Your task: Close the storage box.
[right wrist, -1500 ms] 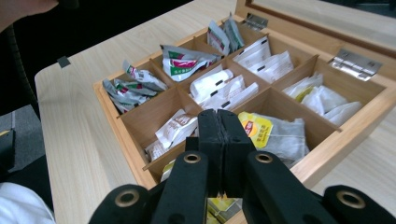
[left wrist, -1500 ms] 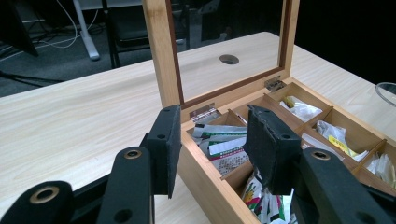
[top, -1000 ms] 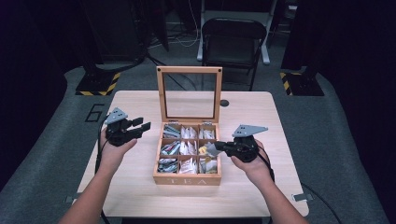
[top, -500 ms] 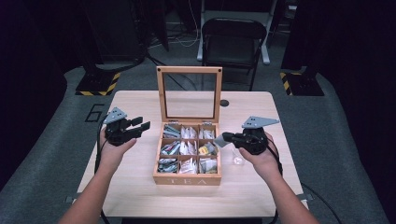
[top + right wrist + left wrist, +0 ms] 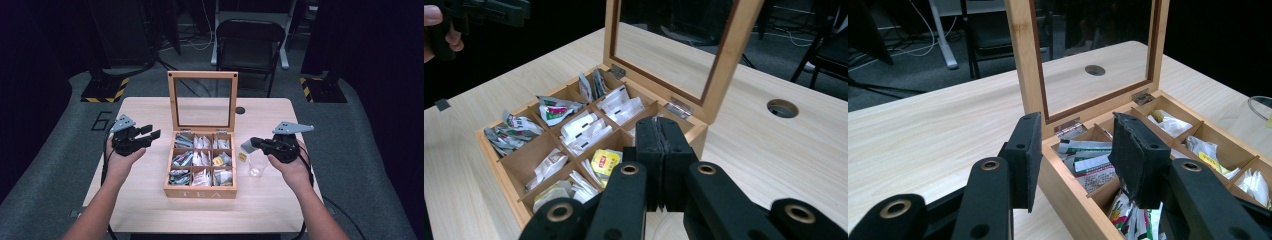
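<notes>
**Tea bag over the cup**

My left hand-held gripper (image 5: 150,134) idles half-open, empty, at nine o'clock of the bamboo tea box (image 5: 201,160). My right hand-held gripper (image 5: 251,143) pinches a flimsy grey sachet (image 5: 246,146) by its edge above the clear plastic cup (image 5: 257,164). It should handle light and crushable.

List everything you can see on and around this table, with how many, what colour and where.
tea box: one, light wood, table centre, nine compartments, glass lid standing open
tea bags: many, mostly white, green and silver, one yellow, spread over the compartments
held tea bag: one, grey packet with a yellow tag hanging below it, pinched in the right gripper, right of the box
glass cup: one, clear, on the table right of the box, under the right gripper
table: one, pale wood, with a round cable hole behind the lid
folding chair: one, black, behind the table
left gripper: one, black, jaws apart and empty, left of the box
right gripper: one, black, jaws shut on the packet
</notes>
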Demonstrator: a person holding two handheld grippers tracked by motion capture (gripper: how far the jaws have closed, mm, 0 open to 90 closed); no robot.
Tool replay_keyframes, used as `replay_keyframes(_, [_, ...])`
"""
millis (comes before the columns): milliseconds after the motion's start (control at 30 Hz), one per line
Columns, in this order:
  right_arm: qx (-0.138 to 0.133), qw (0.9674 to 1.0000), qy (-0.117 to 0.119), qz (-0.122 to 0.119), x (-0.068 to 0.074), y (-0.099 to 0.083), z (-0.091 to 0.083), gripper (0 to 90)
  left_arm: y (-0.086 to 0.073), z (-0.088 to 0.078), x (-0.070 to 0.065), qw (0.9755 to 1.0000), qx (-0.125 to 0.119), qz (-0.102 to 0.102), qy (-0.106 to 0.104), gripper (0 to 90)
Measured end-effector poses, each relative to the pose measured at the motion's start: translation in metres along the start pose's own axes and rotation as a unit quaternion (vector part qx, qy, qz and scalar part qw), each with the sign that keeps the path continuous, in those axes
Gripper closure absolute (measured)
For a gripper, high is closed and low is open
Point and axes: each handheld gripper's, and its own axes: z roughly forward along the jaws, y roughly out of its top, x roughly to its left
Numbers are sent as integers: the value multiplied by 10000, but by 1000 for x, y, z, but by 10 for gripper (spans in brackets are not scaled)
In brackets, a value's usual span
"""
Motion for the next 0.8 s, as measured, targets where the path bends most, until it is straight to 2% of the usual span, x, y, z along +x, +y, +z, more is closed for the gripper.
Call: replay_keyframes(800, [-103, 9990, -419, 143, -24, -9, -28, 891, -2, 1, 0, 10000, -15, -16, 14, 555])
